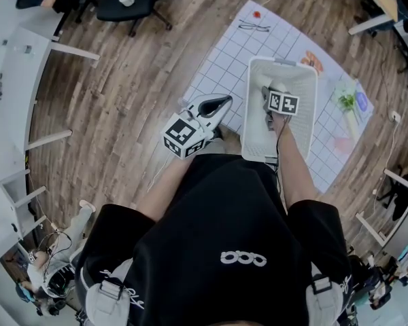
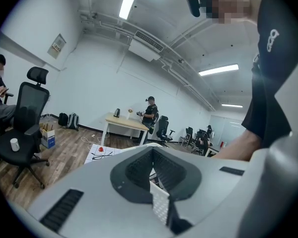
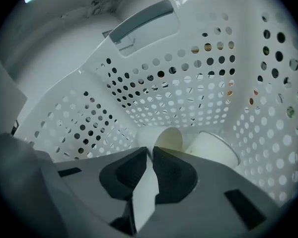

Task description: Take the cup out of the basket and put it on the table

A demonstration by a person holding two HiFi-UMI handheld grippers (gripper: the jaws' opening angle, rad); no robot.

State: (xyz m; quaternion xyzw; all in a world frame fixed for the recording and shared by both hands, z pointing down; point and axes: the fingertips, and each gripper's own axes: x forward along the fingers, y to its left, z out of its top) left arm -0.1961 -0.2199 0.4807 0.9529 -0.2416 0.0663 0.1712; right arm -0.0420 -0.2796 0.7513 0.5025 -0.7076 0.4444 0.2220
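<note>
A white perforated basket [image 1: 283, 62] stands on the gridded mat [image 1: 221, 56]. My right gripper [image 1: 268, 95] reaches down inside it. In the right gripper view a white paper cup [image 3: 169, 138] lies on its side on the basket [image 3: 188, 83] floor. The right gripper [image 3: 150, 150] is shut on that cup's rim, with the wall pinched between the dark pads. A second paper cup [image 3: 213, 150] lies just to its right. My left gripper [image 1: 226, 100] hovers outside the basket's left wall, shut with nothing in it [image 2: 152, 150].
On the mat beyond the basket lie a pair of glasses [image 1: 255, 26], a small red thing [image 1: 257, 14], an orange item [image 1: 311, 61] and a green item [image 1: 347, 100]. A black office chair [image 1: 132, 2] stands on the wooden floor at the far left.
</note>
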